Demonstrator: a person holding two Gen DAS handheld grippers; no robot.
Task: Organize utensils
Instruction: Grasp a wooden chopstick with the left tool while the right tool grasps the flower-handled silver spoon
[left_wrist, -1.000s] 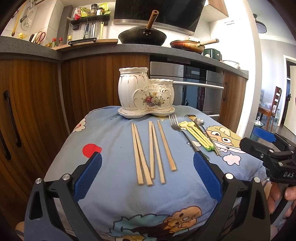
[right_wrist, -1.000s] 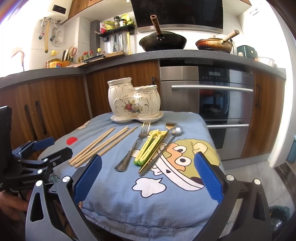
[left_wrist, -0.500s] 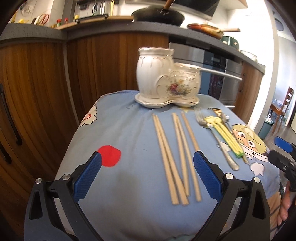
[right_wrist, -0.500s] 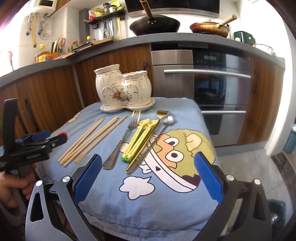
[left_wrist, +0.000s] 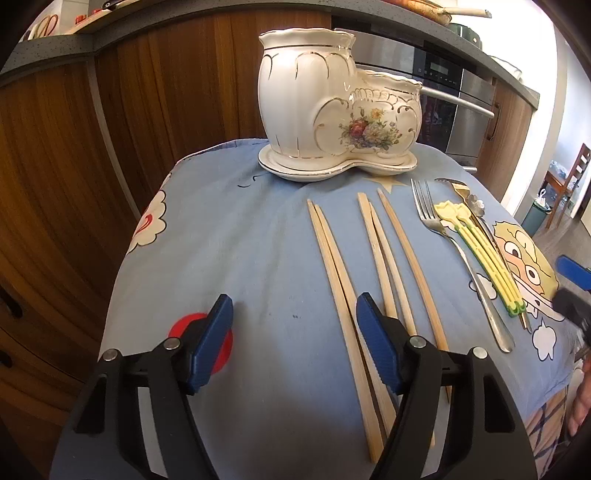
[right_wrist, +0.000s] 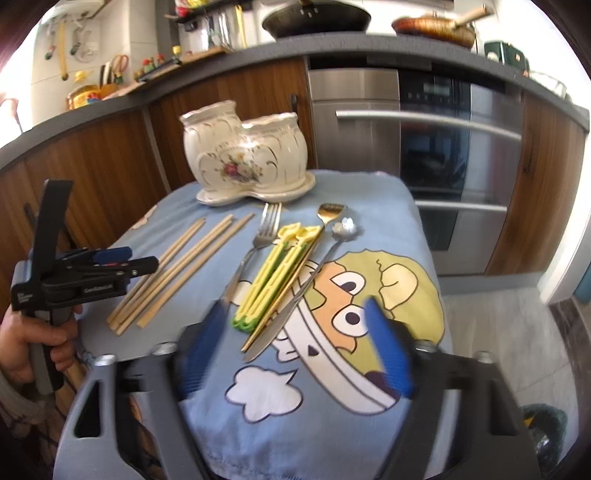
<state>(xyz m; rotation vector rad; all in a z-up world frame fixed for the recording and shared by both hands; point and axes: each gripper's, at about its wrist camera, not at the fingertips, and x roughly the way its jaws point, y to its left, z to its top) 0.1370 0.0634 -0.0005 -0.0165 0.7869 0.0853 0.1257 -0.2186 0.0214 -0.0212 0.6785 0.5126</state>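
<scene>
Cloth left of chopsticks bare; holder blocks far end.

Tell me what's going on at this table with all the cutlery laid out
A person holds a gripper in each hand over a blue cloth. Nothing is picked up yet. The left gripper hovers by the near ends of the wooden chopsticks, its jaws closing on nothing. The right gripper is closing too, just short of the fork, yellow sticks and spoons. The white ceramic holder stands at the back.
</scene>
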